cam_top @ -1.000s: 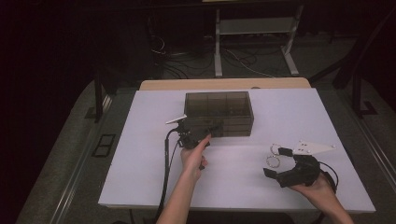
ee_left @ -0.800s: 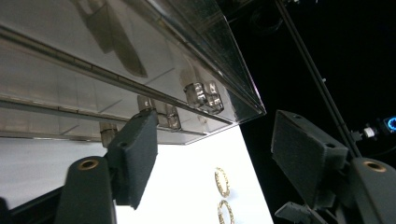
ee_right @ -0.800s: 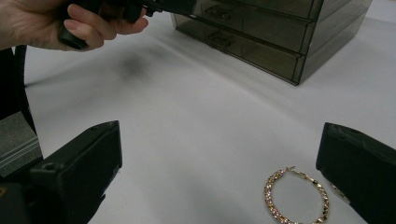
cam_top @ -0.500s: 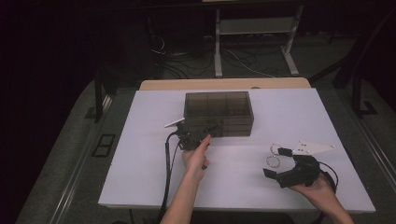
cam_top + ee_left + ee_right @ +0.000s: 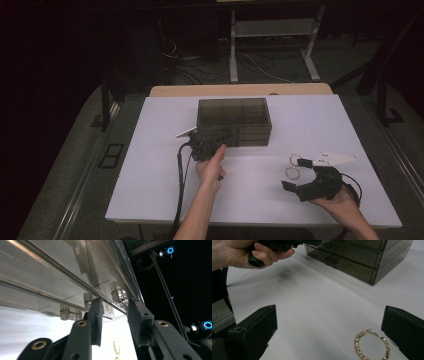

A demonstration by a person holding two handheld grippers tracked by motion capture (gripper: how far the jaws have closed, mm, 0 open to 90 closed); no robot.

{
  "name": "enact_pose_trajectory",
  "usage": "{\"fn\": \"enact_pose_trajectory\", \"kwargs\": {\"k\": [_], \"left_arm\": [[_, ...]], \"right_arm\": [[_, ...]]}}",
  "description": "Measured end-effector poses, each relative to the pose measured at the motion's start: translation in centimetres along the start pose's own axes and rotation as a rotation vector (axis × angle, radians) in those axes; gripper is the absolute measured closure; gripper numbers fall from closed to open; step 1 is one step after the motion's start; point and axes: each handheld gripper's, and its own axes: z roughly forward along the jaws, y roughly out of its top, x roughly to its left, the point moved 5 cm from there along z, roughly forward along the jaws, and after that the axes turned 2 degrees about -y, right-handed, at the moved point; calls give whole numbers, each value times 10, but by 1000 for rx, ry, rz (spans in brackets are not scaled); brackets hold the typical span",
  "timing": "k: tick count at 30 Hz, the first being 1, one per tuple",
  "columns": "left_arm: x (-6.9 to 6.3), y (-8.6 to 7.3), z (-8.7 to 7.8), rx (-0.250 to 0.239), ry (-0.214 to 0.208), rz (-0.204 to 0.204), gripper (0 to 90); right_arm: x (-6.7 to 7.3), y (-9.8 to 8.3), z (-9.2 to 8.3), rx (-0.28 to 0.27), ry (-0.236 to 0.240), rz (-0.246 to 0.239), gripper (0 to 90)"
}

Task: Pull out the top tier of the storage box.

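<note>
High view: left gripper [image 5: 212,141] held against the front of a smoky clear drawer box [image 5: 234,121] on a white table [image 5: 150,170]; right gripper [image 5: 300,176], jaws wide, beside a gold bracelet [image 5: 291,173] | Left gripper view: jaws narrowly parted at a drawer handle [image 5: 119,295] | Right gripper view: bracelet [image 5: 372,345] lies between wide-spread jaws; left hand [image 5: 249,252] near the box [image 5: 362,257].

The drawer box [image 5: 234,121] was smoky translucent grey. The bracelet [image 5: 372,345] was gold and beaded, on a white worktop [image 5: 150,165]. Both tongs [image 5: 329,335] were black.

white table cover [image 5: 150,165], floor cables [image 5: 200,62], white metal stand [image 5: 272,30]
</note>
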Motion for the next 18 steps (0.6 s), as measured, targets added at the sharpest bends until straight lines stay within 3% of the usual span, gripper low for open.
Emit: {"fn": "enact_pose_trajectory", "kwargs": {"k": [18], "left_arm": [[-2,1,4,-26,-13,-59,772]], "right_arm": [[1,0,0,4,6,-1,0]]}}
